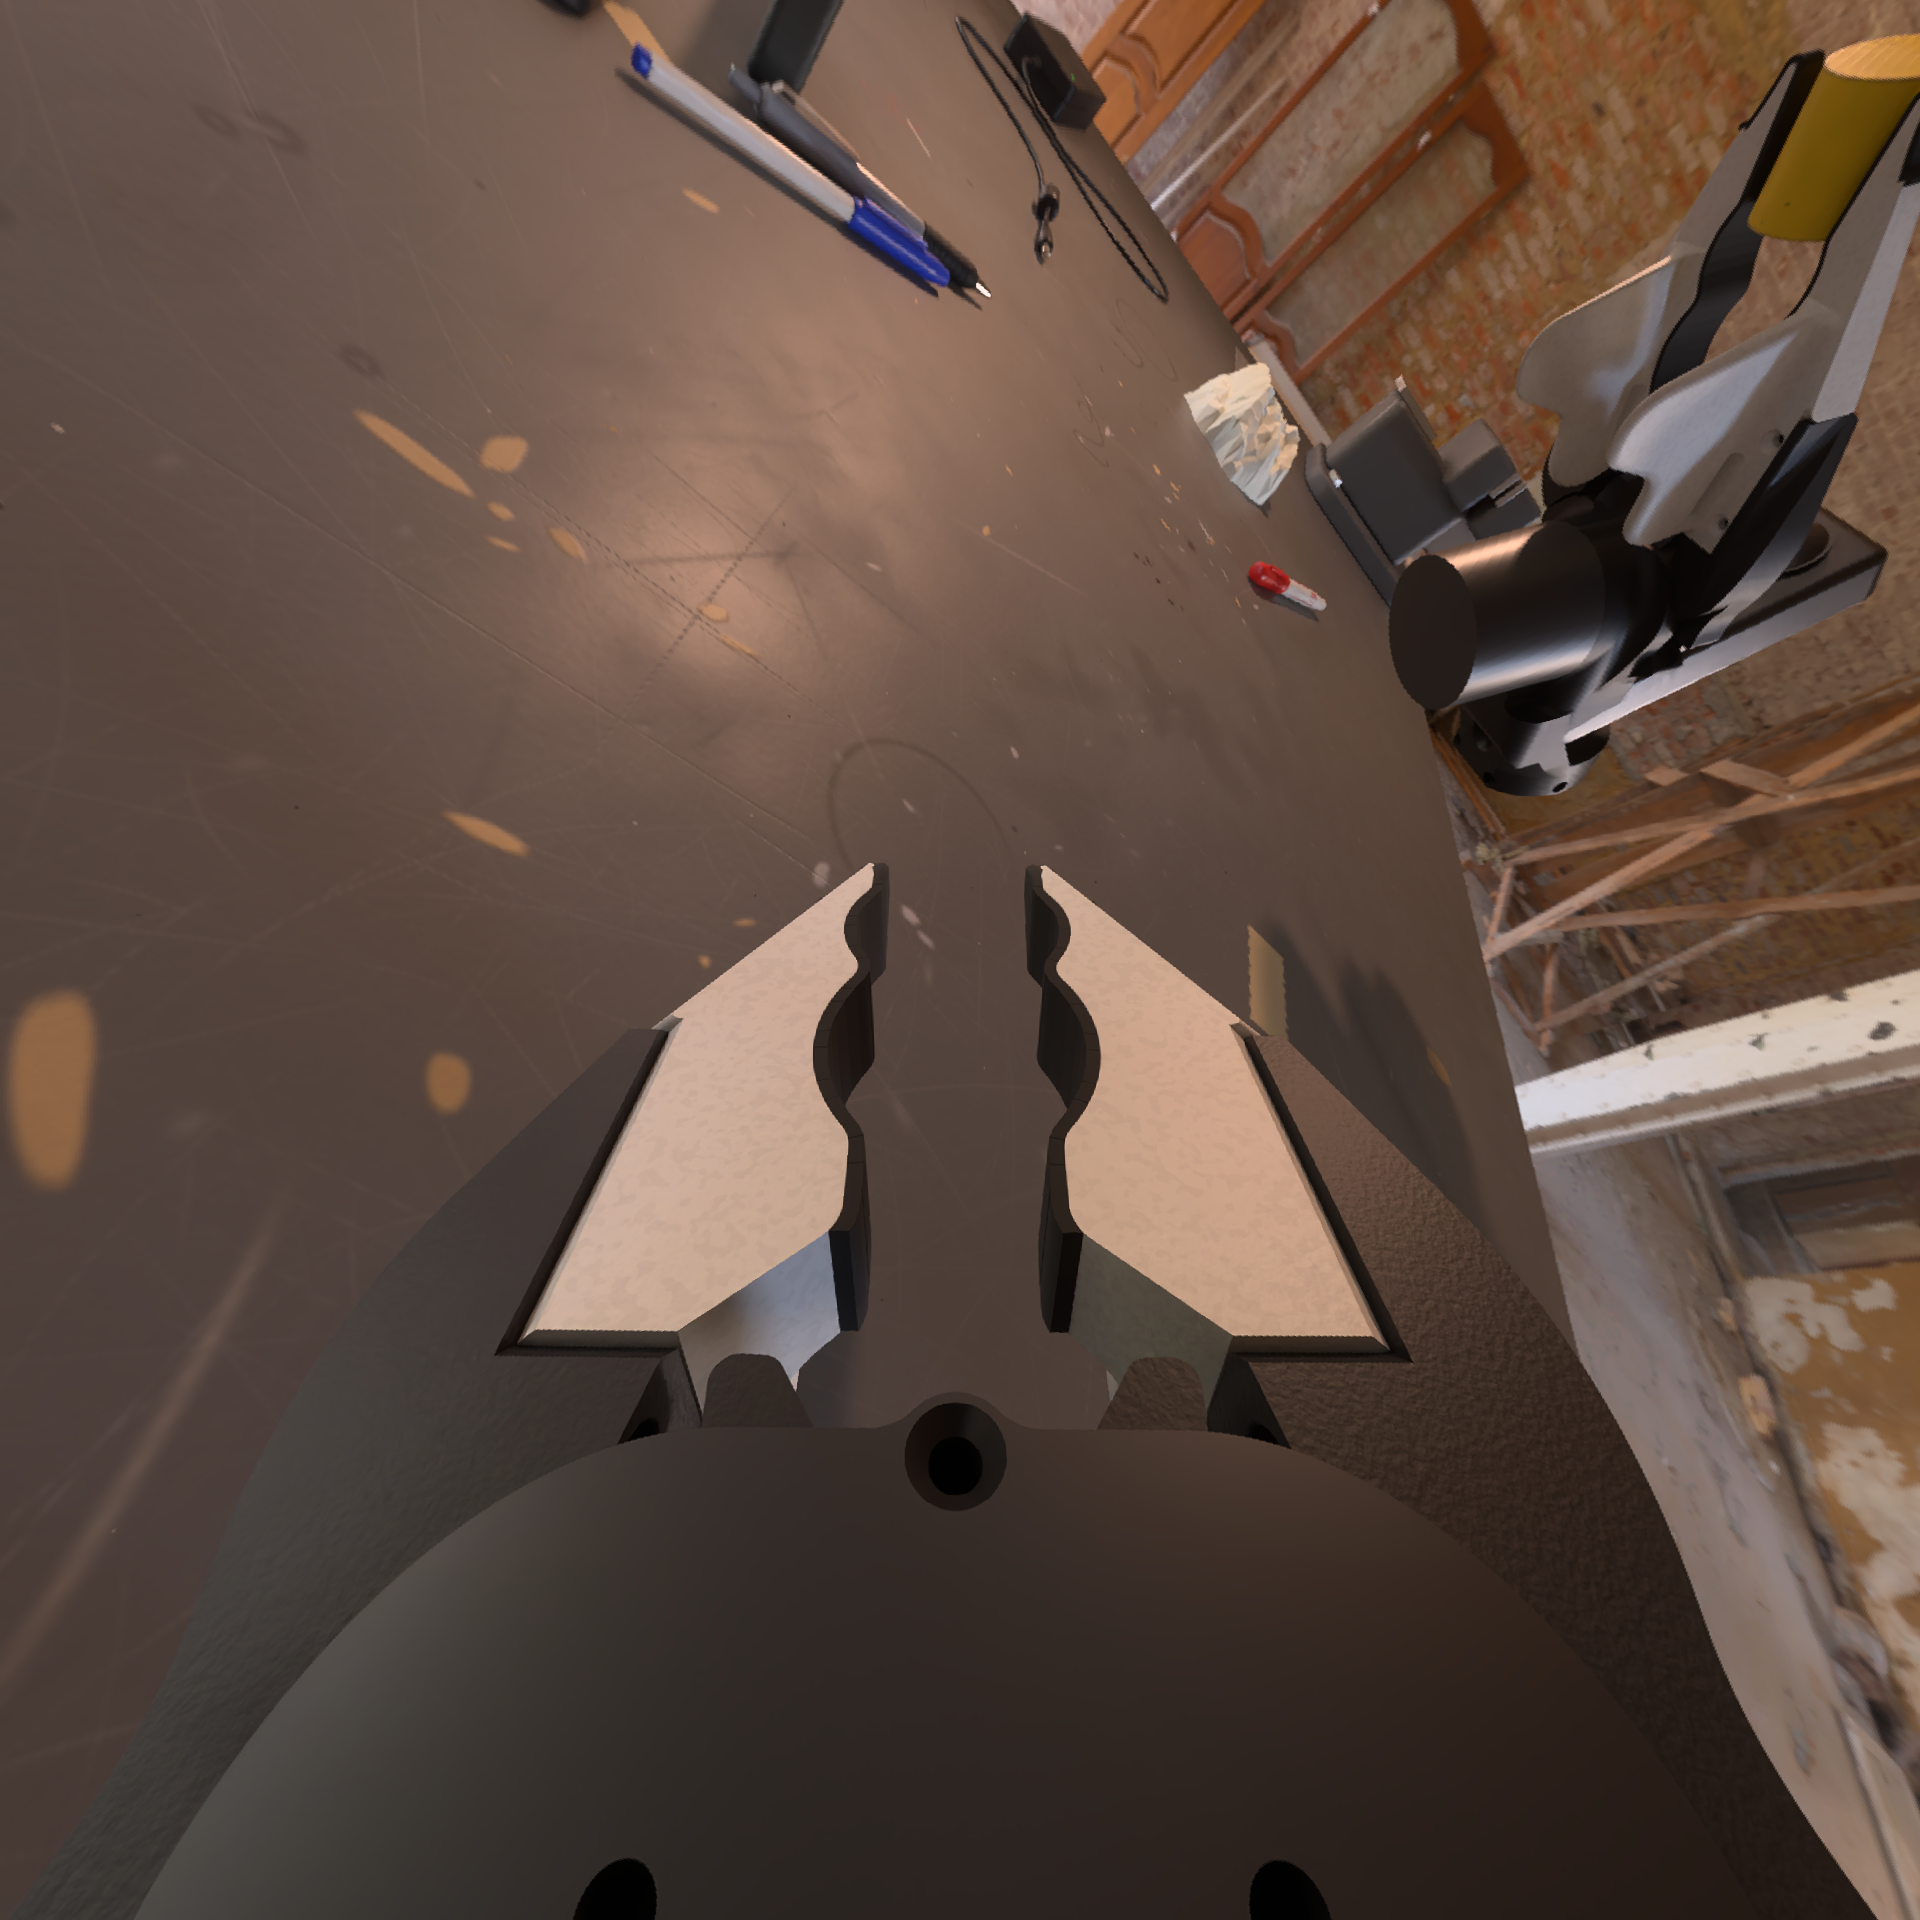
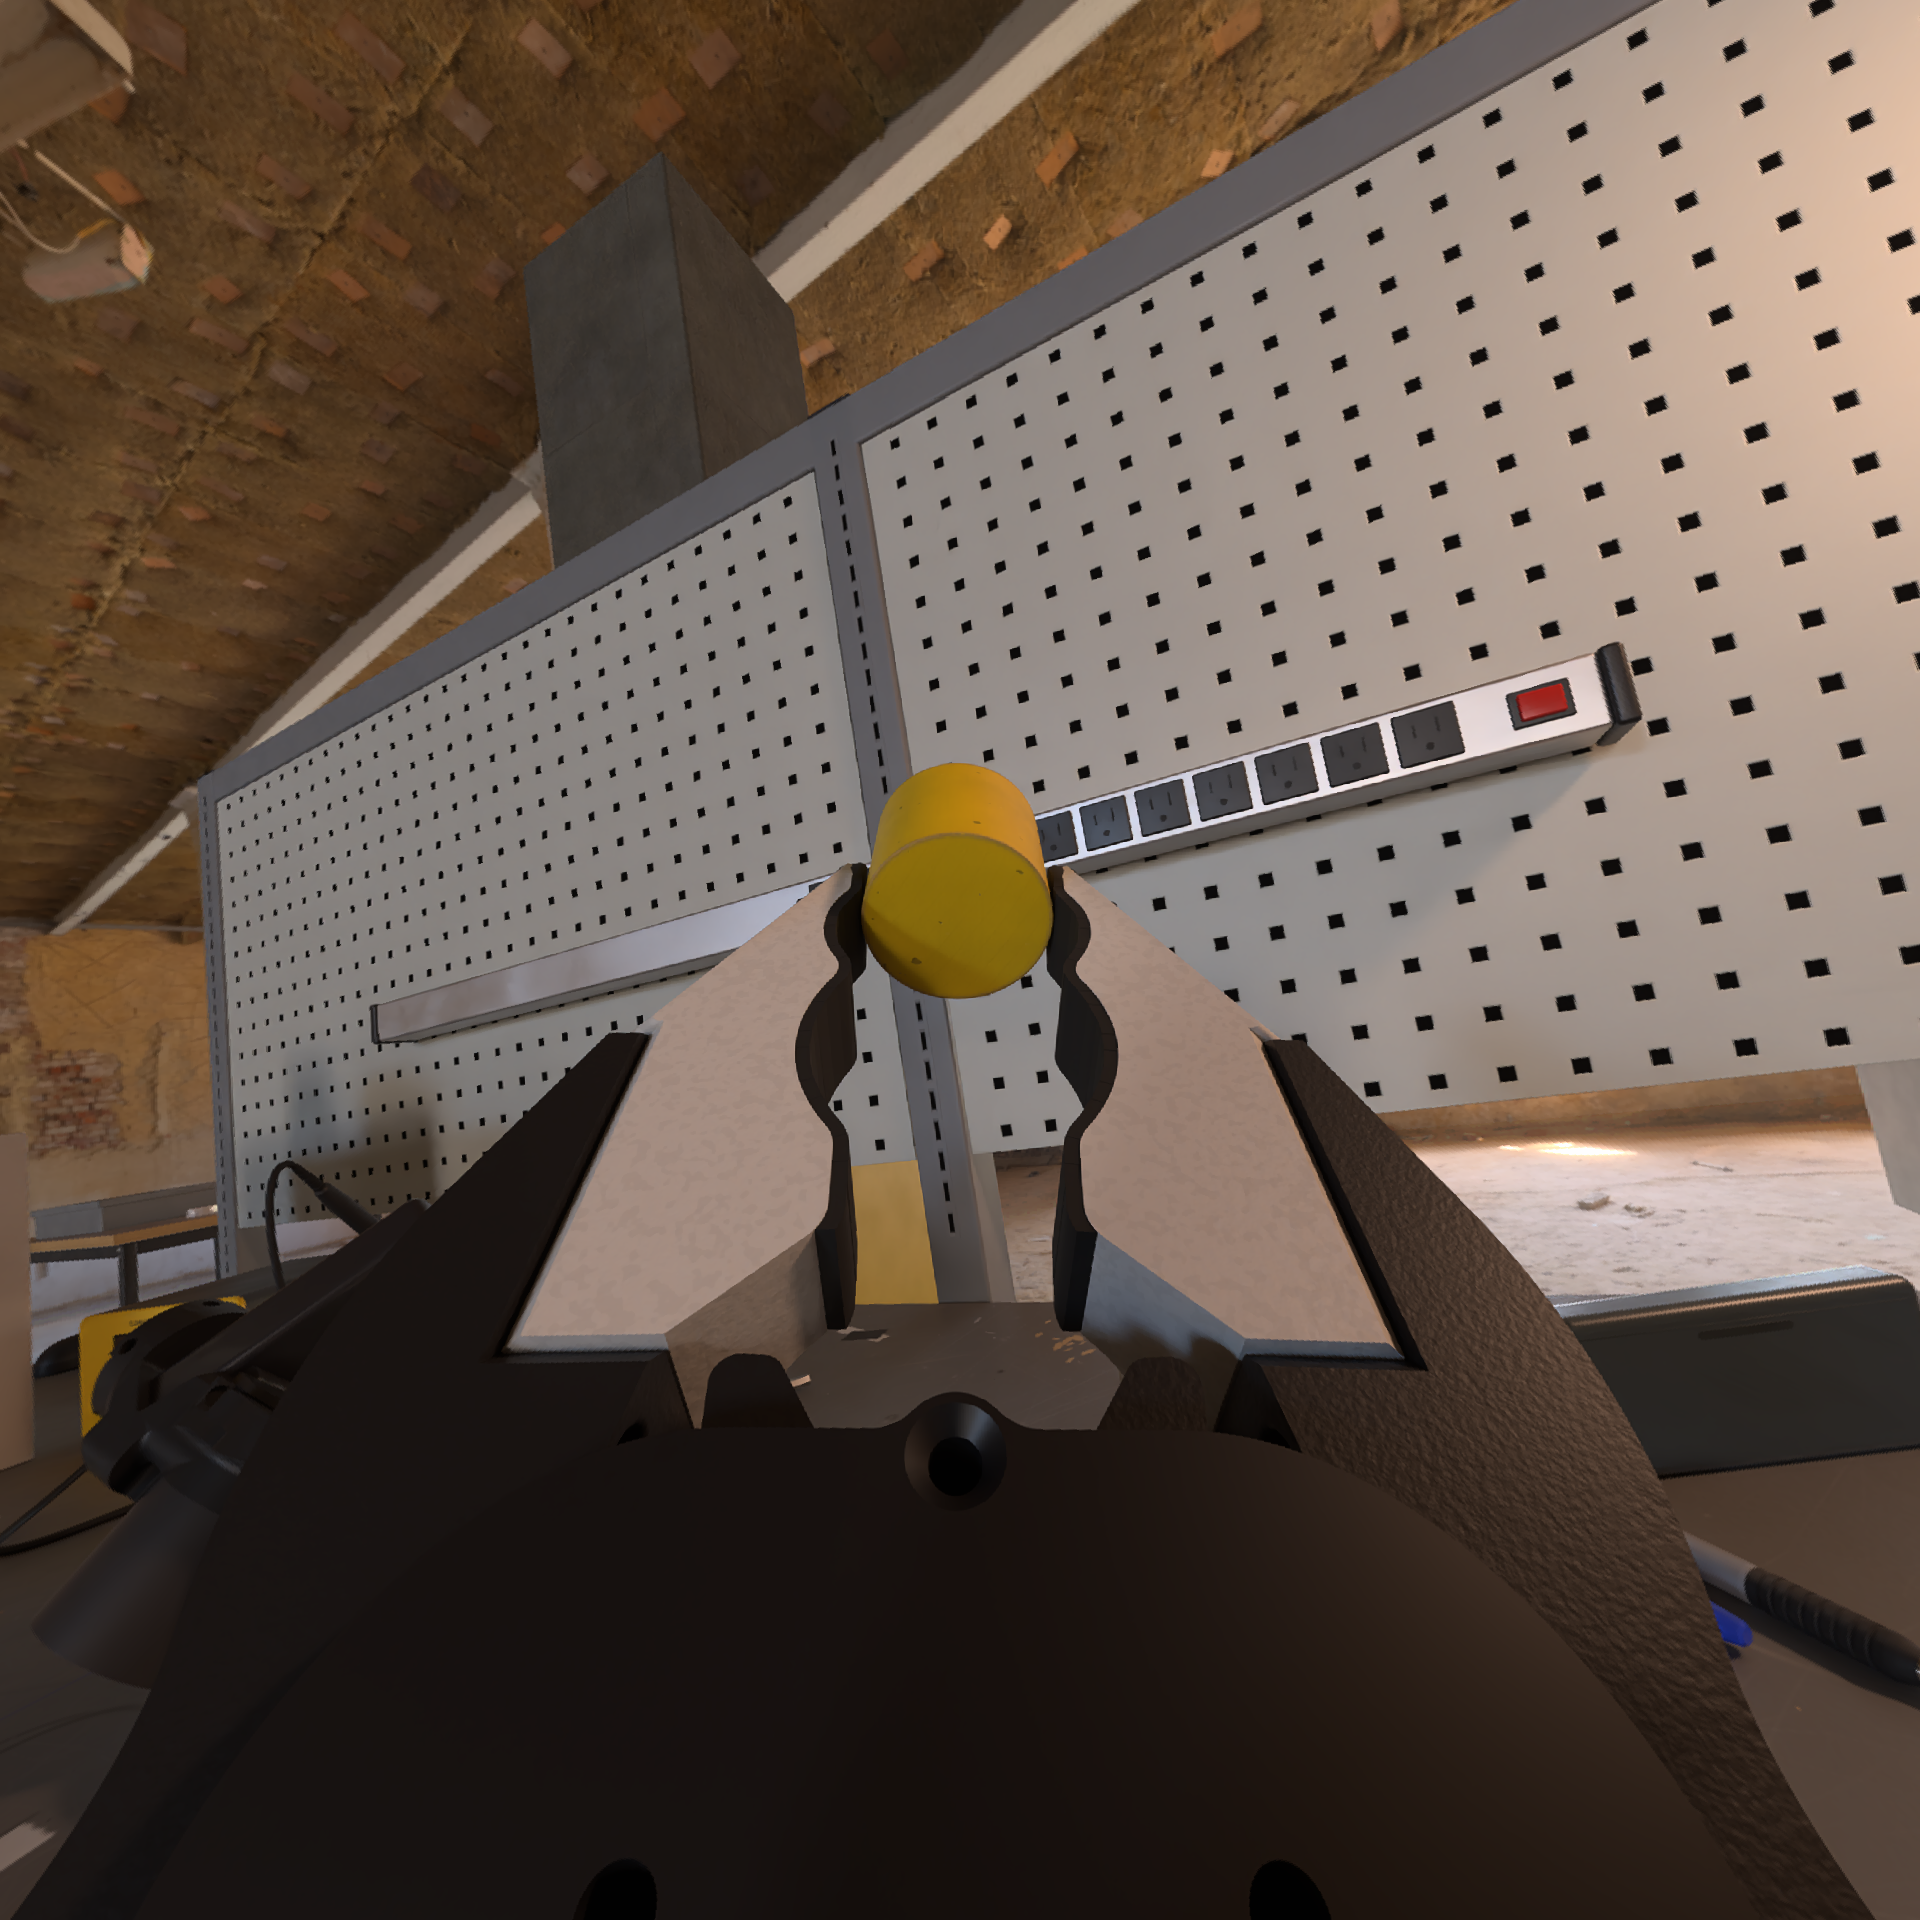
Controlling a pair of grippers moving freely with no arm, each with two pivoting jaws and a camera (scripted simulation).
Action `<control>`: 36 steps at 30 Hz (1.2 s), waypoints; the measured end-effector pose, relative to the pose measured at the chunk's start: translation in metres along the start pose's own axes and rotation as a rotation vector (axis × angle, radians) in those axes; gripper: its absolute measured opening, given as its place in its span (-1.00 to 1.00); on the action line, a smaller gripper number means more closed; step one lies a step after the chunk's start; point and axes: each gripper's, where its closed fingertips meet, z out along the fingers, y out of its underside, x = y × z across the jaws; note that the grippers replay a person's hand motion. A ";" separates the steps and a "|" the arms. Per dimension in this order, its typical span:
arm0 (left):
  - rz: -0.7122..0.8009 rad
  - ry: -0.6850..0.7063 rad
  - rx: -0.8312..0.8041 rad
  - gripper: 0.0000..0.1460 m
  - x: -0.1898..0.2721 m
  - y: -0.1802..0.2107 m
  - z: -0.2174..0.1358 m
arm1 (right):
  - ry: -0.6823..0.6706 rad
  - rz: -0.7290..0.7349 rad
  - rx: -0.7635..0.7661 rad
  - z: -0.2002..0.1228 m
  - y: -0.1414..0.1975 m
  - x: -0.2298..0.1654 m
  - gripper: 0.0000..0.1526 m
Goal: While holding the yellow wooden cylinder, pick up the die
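Observation:
My right gripper (image 2: 954, 883) is shut on the yellow wooden cylinder (image 2: 951, 904), gripped at the fingertips and held up in the air in front of a pegboard. In the left wrist view this gripper (image 1: 1855, 114) and the cylinder (image 1: 1818, 156) show at the upper right, beyond the table's edge. My left gripper (image 1: 956, 883) is open and empty, tilted down over the dark table (image 1: 520, 675). I see no die plainly in either view.
Pens (image 1: 810, 177) and a black cable with its adapter (image 1: 1049, 73) lie at the table's far end. A white crumpled lump (image 1: 1242, 426), a small red-and-white object (image 1: 1285, 585) and a grey box (image 1: 1392, 488) sit near the right edge. A power strip (image 2: 1351, 748) hangs on the pegboard (image 2: 1351, 468).

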 end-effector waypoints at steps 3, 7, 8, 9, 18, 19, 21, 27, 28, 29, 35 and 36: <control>0.036 -0.012 0.045 -0.58 0.003 -0.005 -0.002 | 0.000 -0.003 -0.002 0.000 0.000 0.000 -0.55; 0.096 -0.094 0.103 -0.52 0.001 -0.011 -0.003 | 0.000 -0.008 -0.004 0.000 0.001 0.000 -0.55; 0.107 -0.124 0.106 -0.50 -0.001 -0.011 -0.003 | 0.001 -0.010 -0.004 0.000 0.001 0.000 -0.55; 0.116 -0.152 0.105 -0.48 -0.003 -0.011 -0.003 | 0.002 -0.011 -0.004 0.000 0.001 0.000 -0.55; 0.114 -0.293 0.138 -0.13 -0.014 -0.013 -0.006 | 0.005 -0.011 -0.003 -0.001 0.000 0.002 -0.55; 0.112 -0.301 0.144 -0.08 -0.015 -0.013 -0.007 | 0.004 -0.010 -0.004 -0.001 0.000 0.002 -0.55; 0.116 -0.306 0.132 -0.04 -0.015 -0.012 -0.006 | 0.004 -0.007 -0.005 -0.001 0.000 0.002 -0.55; 0.291 -0.326 0.013 0.50 -0.005 0.001 0.006 | 0.007 -0.006 -0.005 -0.001 -0.001 0.003 -0.55; 0.362 -0.360 -0.026 0.62 -0.006 0.004 0.007 | 0.008 -0.003 -0.005 -0.001 -0.001 0.004 -0.55; 0.429 -0.400 -0.060 0.68 -0.008 0.006 0.008 | 0.009 0.001 -0.006 -0.001 -0.001 0.005 -0.55; 0.599 -0.480 -0.091 0.73 -0.009 0.008 0.009 | 0.003 0.022 -0.025 0.000 0.003 0.005 -0.55; 0.583 -0.483 -0.089 0.73 -0.010 0.008 0.009 | 0.002 0.023 -0.030 0.000 0.004 0.005 -0.55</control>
